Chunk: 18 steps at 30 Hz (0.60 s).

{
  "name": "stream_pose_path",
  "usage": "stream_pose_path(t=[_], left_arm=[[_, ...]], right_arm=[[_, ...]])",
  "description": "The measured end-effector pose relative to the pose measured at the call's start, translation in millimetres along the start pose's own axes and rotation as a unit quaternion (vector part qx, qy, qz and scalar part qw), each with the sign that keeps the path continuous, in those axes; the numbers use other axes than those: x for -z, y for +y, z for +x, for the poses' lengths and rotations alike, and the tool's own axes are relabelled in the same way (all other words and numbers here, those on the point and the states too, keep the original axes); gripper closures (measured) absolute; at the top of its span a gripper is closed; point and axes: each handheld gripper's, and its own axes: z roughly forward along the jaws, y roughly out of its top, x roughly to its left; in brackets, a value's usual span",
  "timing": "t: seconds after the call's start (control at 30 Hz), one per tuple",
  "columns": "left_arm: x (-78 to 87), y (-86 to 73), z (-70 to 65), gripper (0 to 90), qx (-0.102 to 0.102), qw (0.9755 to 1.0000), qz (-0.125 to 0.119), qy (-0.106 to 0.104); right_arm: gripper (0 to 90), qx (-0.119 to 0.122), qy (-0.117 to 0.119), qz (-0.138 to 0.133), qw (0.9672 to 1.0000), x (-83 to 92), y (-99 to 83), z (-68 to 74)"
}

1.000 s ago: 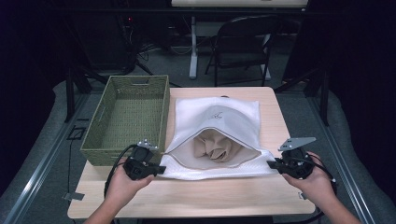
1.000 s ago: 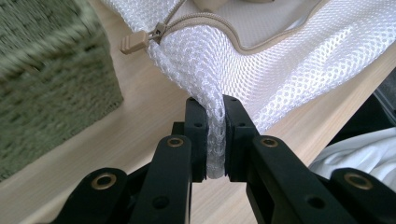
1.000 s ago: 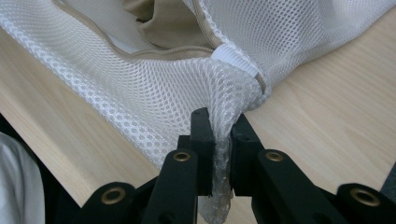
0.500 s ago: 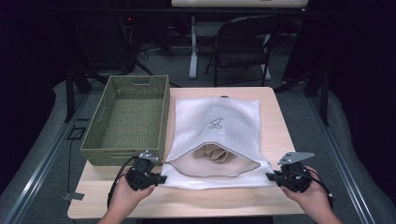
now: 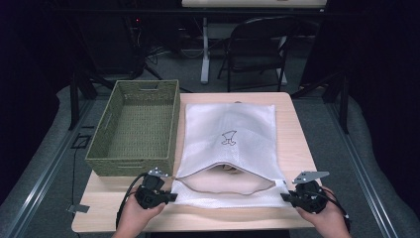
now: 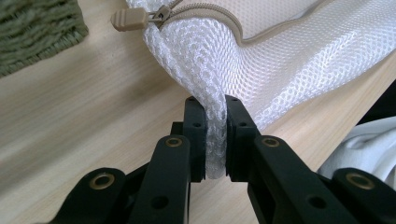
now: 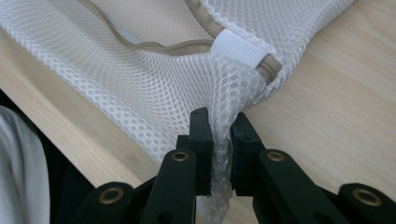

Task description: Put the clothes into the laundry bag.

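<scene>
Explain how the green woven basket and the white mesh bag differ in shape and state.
The green woven basket is a stiff box with upright walls; the white mesh bag is soft and lies flat. The basket stands untouched, whereas the bag's near corners are pinched by the left gripper and the right gripper. The basket looks empty; something tan shows in the bag's unzipped mouth. Both rest on the wooden table.

One mesh bag (image 5: 229, 148), white, with one zipper pull (image 6: 125, 20) and one printed mark (image 5: 228, 137) on top. One woven basket (image 5: 134, 157), green. One table (image 5: 297, 144). Two grippers: left gripper (image 5: 171, 196), right gripper (image 5: 284, 197). Two hands, one per gripper. One folding chair (image 5: 257, 49) behind the table. One white tab (image 7: 239, 49) at the bag's corner.
</scene>
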Motion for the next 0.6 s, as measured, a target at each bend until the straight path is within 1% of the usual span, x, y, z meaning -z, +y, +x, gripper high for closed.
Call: stream_pose_path(t=[0.03,0.13,0.33,0.47,0.5,0.53,0.6], left_arm=[[-1.6,-0.9,1.0,81.6,0.001,1.0000,0.002,-0.001],[-5.1,-2.8,1.9,81.6,0.003,1.0000,0.004,0.000],[-7.6,-5.0,2.3,81.4,0.005,1.0000,0.005,0.001],[-8.6,-5.6,2.3,80.2,0.007,1.0000,0.005,0.002],[-8.7,-5.7,2.0,79.1,0.007,1.0000,0.004,0.004],[-8.7,-5.8,1.8,77.7,0.008,0.9999,0.004,0.006],[-8.4,-6.0,1.8,73.1,0.008,0.9999,0.002,0.008]], right_arm=[[81.5,0.002,-0.001,0.002,1.0000,-1.2,-1.4,0.2],[81.4,-0.005,0.000,0.003,1.0000,-5.1,-6.2,0.7],[81.4,-0.027,0.009,-0.004,0.9996,-10.5,-15.1,-0.6],[80.8,-0.037,0.017,-0.002,0.9992,-13.6,-19.2,-1.9],[80.0,-0.039,0.014,-0.006,0.9991,-14.1,-20.0,-1.6],[78.4,-0.039,0.016,-0.008,0.9991,-13.9,-20.5,-1.8],[72.6,-0.042,0.011,-0.014,0.9990,-12.4,-20.7,-1.0]])
